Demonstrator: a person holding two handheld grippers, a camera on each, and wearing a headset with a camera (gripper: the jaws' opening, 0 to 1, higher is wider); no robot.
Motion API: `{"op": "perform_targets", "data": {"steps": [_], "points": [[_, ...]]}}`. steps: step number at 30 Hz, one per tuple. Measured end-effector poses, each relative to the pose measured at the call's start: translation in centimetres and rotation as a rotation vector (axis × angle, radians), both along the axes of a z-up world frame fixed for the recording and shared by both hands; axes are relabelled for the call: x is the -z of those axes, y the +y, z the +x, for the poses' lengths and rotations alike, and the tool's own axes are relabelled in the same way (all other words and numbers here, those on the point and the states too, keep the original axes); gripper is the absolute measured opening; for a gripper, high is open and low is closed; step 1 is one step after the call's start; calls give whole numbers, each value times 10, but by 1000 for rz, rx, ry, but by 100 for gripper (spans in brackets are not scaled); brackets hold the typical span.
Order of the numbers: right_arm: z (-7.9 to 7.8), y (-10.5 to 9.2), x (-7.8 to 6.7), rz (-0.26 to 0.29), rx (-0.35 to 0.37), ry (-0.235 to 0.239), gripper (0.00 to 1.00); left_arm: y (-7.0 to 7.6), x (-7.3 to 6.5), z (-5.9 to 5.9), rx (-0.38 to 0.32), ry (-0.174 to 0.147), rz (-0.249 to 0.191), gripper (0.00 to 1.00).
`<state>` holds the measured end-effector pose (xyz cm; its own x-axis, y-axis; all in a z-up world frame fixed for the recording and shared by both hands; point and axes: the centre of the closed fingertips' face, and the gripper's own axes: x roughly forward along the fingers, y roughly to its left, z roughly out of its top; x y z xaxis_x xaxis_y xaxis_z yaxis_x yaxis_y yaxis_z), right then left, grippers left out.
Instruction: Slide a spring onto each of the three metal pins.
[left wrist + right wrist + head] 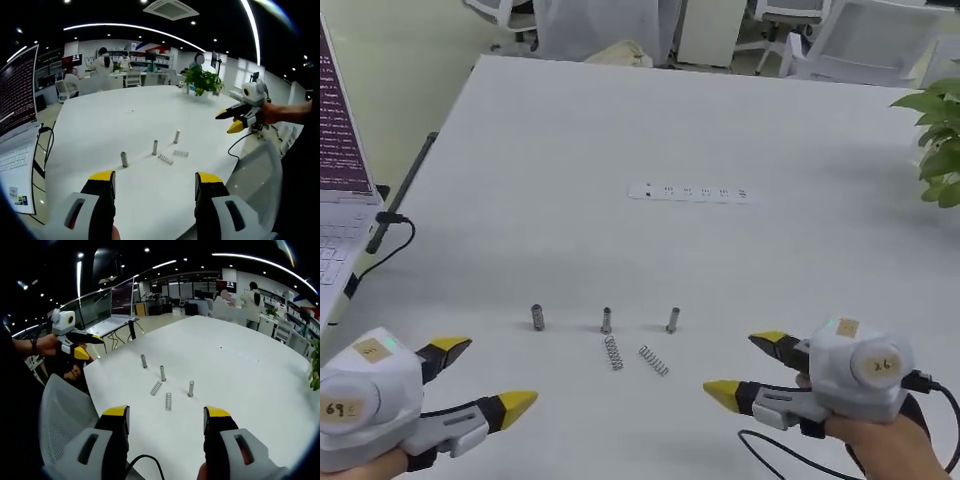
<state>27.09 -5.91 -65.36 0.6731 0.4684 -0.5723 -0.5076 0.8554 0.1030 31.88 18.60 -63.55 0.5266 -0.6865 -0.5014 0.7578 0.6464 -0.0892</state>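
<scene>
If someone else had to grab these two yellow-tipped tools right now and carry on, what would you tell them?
Left gripper: open, empty, low over the near left of the table.
Right gripper: open, empty, near right.
Three pins stand upright in a row. In the head view the leftmost pin looks thicker and seems to carry a spring already. The middle pin and rightmost pin look bare.
The near spring lies just in front of the middle pin, the far spring to its right.
Left to do: slide one spring onto each bare pin.
</scene>
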Motion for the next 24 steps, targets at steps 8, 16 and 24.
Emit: {"op": "perform_targets", "data": {"steps": [8,16,24], "points": [[-4,-4,-2,-2,0,5,61,-13,8,4,13,23,-8,59],[-8,-2,-1,-6,-23,16,64,-32,25,9,23,64,-30,59],[-13,-4,1,-2,-18,29,64,-50,40,11,57,101,-24,58]]}}
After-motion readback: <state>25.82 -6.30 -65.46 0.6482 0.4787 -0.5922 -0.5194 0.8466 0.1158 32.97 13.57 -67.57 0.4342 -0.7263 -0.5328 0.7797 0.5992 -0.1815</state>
